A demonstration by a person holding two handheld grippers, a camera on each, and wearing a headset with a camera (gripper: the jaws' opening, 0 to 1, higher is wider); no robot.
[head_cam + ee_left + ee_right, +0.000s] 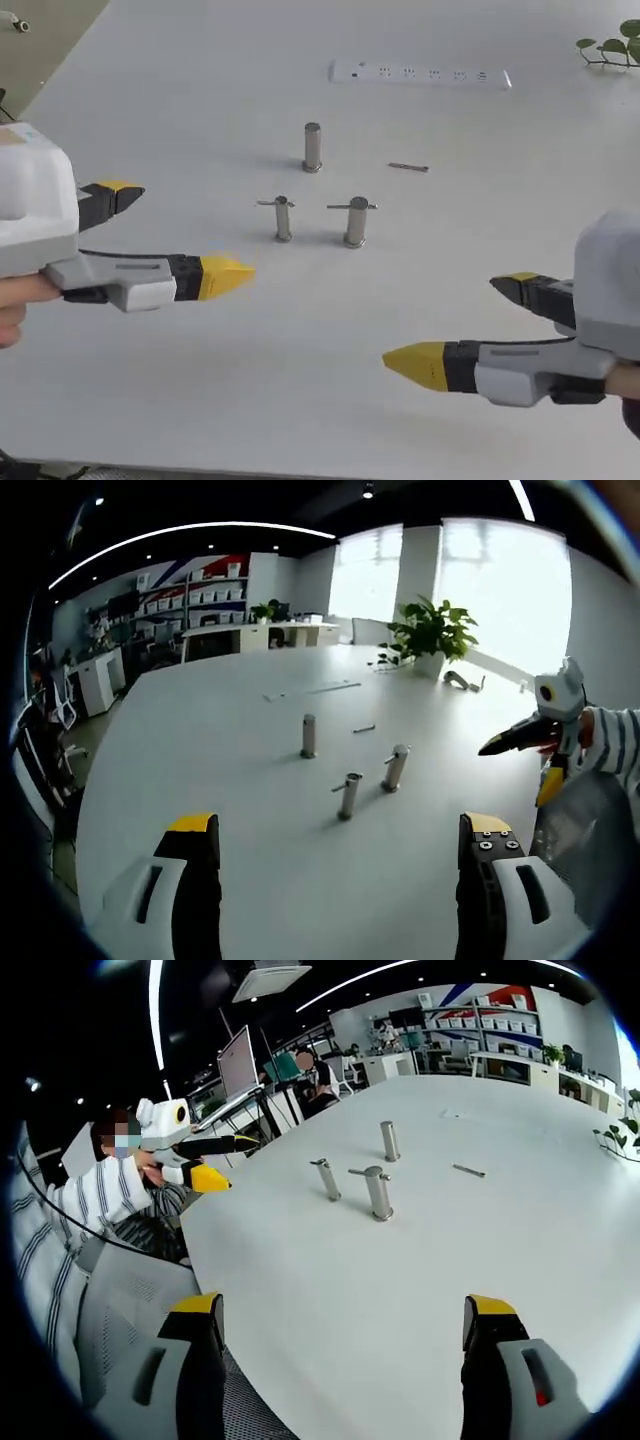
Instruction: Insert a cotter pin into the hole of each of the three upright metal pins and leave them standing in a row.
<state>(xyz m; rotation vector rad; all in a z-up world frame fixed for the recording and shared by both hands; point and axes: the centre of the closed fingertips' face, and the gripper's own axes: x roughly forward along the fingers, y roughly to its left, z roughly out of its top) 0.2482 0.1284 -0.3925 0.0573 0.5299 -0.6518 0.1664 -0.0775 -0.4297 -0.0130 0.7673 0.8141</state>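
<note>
Three upright metal pins stand on the white table (300, 360). The two nearer ones, the left pin (284, 218) and the right pin (356, 221), each carry a cotter pin through the top. The far pin (312, 147) is bare. A loose cotter pin (408, 167) lies to its right. My left gripper (175, 235) hovers open at the left, well short of the pins. Near the front right, my right gripper (455, 320) is open too. The pins also appear in the left gripper view (348, 795) and the right gripper view (377, 1192). Both grippers hold nothing.
A white power strip (420, 74) lies at the table's far side, and plant leaves (610, 46) reach in at the far right. In the right gripper view a person's striped sleeve (95, 1200) and a grey chair (130, 1300) sit by the table edge.
</note>
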